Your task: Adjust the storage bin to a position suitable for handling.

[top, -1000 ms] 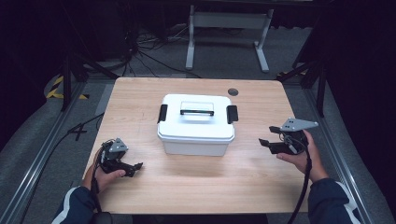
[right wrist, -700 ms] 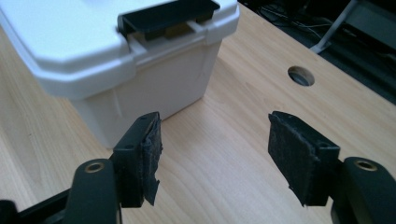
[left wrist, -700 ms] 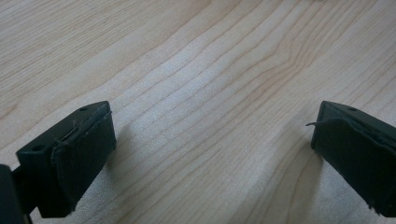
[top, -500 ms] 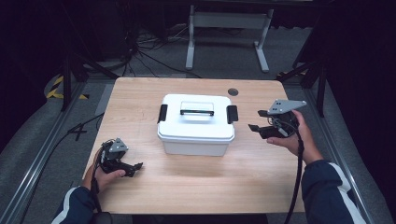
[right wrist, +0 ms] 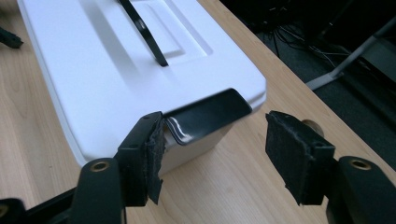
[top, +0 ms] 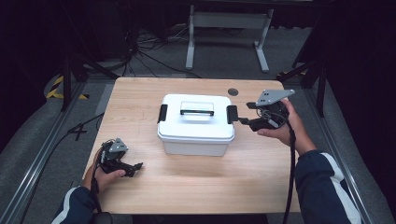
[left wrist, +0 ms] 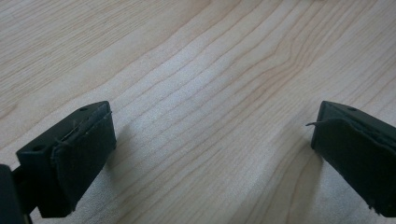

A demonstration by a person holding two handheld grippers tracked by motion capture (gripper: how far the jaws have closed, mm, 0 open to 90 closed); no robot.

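Hovering with jaws spread, the right gripper [top: 244,120] has the white box's black side latch [right wrist: 205,114] dead ahead, nearly touching one pad.

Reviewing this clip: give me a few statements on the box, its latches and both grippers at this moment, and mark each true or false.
1. The white box has its lid on. True.
2. The right gripper is open at the box's right latch. True.
3. The left gripper is shut on the box's handle. False: it is open over bare table, apart from the box.
4. The box lies on its side. False: it stands upright, its black handle on top.
5. The box has a black latch at each end. True.
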